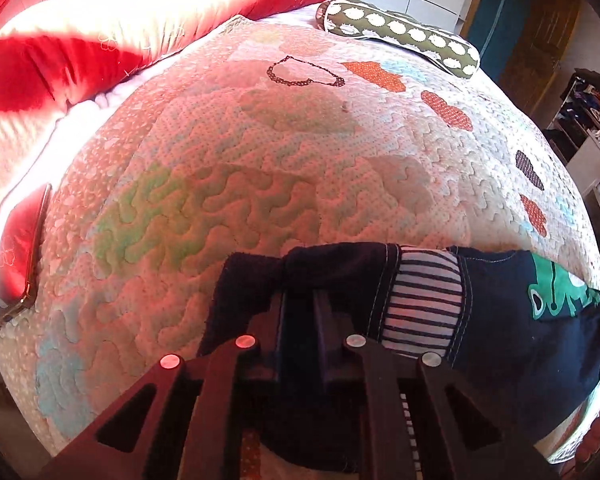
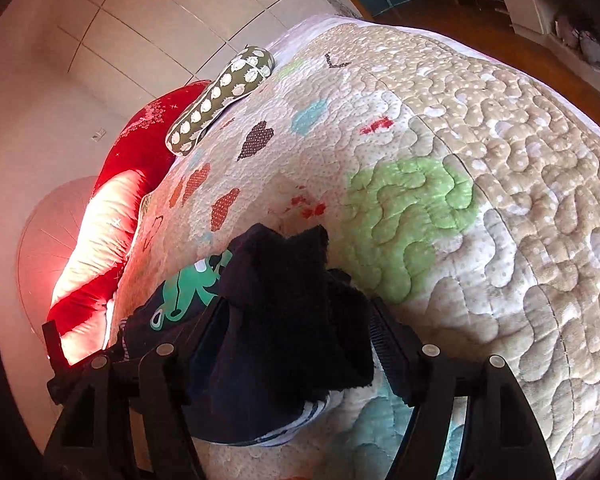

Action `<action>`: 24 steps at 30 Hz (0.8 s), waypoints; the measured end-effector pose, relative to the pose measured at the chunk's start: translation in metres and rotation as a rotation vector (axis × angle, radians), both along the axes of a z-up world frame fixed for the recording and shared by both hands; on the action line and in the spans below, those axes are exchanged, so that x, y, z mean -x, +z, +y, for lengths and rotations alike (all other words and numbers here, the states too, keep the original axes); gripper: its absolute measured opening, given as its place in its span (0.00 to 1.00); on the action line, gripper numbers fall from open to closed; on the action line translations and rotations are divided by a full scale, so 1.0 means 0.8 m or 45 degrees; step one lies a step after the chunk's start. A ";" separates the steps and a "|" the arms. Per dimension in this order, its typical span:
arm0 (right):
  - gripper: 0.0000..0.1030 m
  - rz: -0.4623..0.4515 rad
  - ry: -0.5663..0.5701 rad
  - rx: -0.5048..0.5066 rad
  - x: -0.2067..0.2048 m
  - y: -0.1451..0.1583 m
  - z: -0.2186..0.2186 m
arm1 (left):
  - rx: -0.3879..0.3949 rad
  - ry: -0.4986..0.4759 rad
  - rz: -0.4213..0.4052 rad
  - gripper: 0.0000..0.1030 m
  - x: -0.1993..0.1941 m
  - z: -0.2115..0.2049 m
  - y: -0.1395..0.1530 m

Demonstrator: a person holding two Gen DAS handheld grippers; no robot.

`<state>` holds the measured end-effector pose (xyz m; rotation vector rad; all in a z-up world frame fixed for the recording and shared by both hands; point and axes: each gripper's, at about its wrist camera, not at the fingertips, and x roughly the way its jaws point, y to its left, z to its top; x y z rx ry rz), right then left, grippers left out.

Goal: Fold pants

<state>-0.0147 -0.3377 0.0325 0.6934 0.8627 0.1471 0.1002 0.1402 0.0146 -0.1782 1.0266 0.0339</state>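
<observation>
The pants (image 1: 500,328) are small, dark navy, with a striped cuff (image 1: 422,300) and a green frog print (image 1: 556,288). They hang stretched over a quilted bedspread (image 1: 260,184). My left gripper (image 1: 300,300) is shut on a fold of the navy cloth at the left end. In the right wrist view the pants (image 2: 276,312) bunch up between the fingers of my right gripper (image 2: 296,304), whose jaws stand wide apart around the cloth. The frog print (image 2: 188,288) shows to the left.
A red and white pillow (image 1: 100,28) and a green patterned bolster (image 1: 400,34) lie at the head of the bed. A phone (image 1: 20,256) rests at the left bed edge. Shelves (image 1: 588,128) stand on the right, past the bed.
</observation>
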 end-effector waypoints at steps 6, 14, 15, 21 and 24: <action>0.18 0.026 0.063 -0.147 -0.024 0.003 0.003 | -0.034 0.009 -0.040 0.13 0.005 -0.009 -0.002; 0.26 0.048 -0.022 0.020 -0.022 0.025 -0.017 | -0.082 0.002 -0.059 0.13 0.008 -0.022 -0.002; 0.32 0.079 -0.047 0.084 -0.022 0.023 -0.015 | -0.063 0.007 -0.065 0.13 0.008 -0.019 -0.002; 0.55 0.022 -0.176 0.174 0.021 0.047 -0.045 | 0.096 0.026 -0.099 0.13 0.033 0.009 0.028; 0.62 -0.013 -0.255 0.236 0.054 0.066 -0.065 | 0.073 0.059 -0.179 0.25 0.059 0.016 0.058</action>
